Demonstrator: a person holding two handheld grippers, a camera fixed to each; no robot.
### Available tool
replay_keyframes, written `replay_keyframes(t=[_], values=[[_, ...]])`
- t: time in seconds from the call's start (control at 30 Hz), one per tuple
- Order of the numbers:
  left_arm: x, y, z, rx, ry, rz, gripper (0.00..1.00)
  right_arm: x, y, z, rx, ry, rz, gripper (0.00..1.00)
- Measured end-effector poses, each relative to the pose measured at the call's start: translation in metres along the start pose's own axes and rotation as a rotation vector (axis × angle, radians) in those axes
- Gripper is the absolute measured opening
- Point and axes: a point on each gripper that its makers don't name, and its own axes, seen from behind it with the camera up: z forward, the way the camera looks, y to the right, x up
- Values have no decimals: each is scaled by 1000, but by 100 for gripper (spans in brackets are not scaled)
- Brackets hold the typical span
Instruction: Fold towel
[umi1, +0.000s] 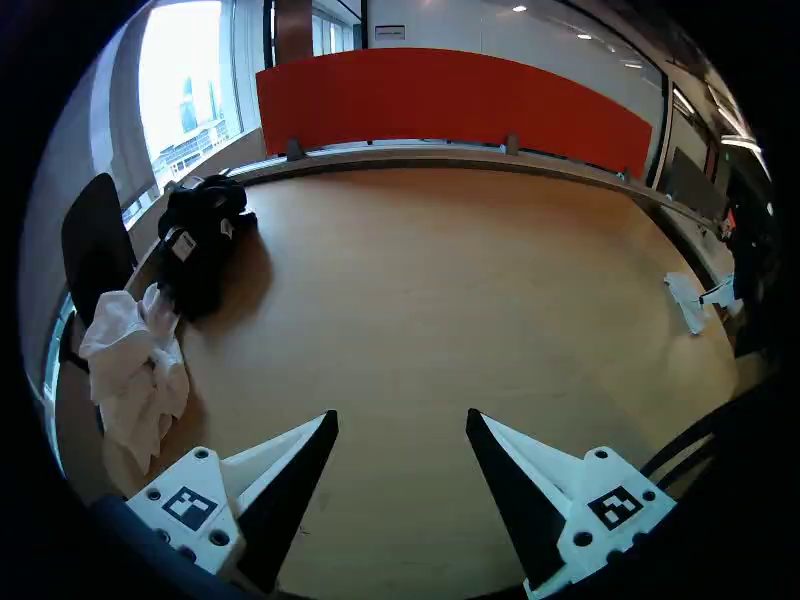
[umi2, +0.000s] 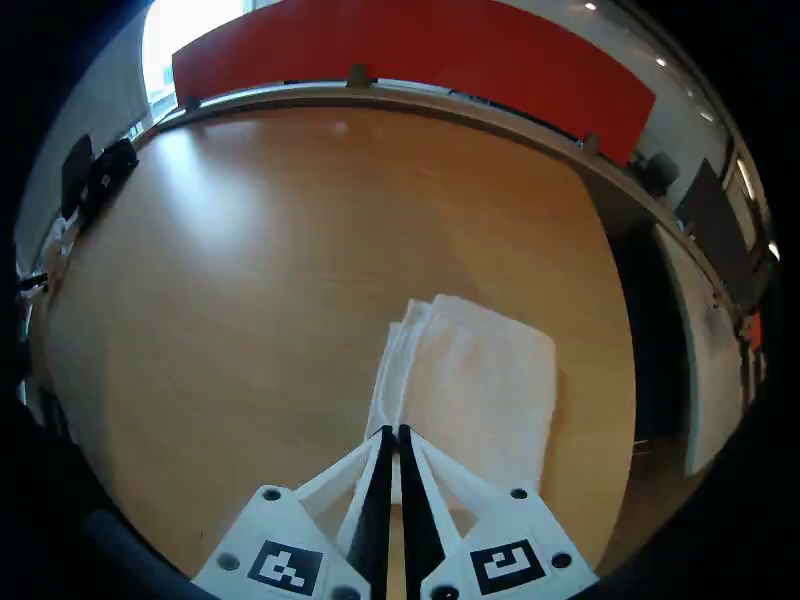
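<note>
Looking across a wooden tabletop (umi1: 450, 300) toward a red partition (umi1: 450, 100) in the left gripper view. Holding the left gripper (umi1: 402, 425) spread wide above bare wood, pinching nothing. Showing a black bag (umi1: 200, 245) and a heap of white cloth (umi1: 135, 370) at the table's left edge, well apart from the fingers.

Looking down on the folded towel (umi2: 480, 390) in the right gripper view, lying flat just ahead. Pressing the right gripper (umi2: 393, 432) almost together at the towel's near edge; not being able to tell whether cloth is caught between.
</note>
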Motion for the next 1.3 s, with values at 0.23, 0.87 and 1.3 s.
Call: replay_keyframes(t=[0.23, 0.87, 1.3], values=[[2, 0, 1, -5, 7, 3, 95, 19, 9, -17, -21, 39, -3, 5], [3, 0, 2, -7, 10, 5, 95, 26, 15, -35, -34, 70, 2, 5], [3, 3, 4, -8, 5, 13, 95, 10, 7, -22, -21, 45, 3, 5]])
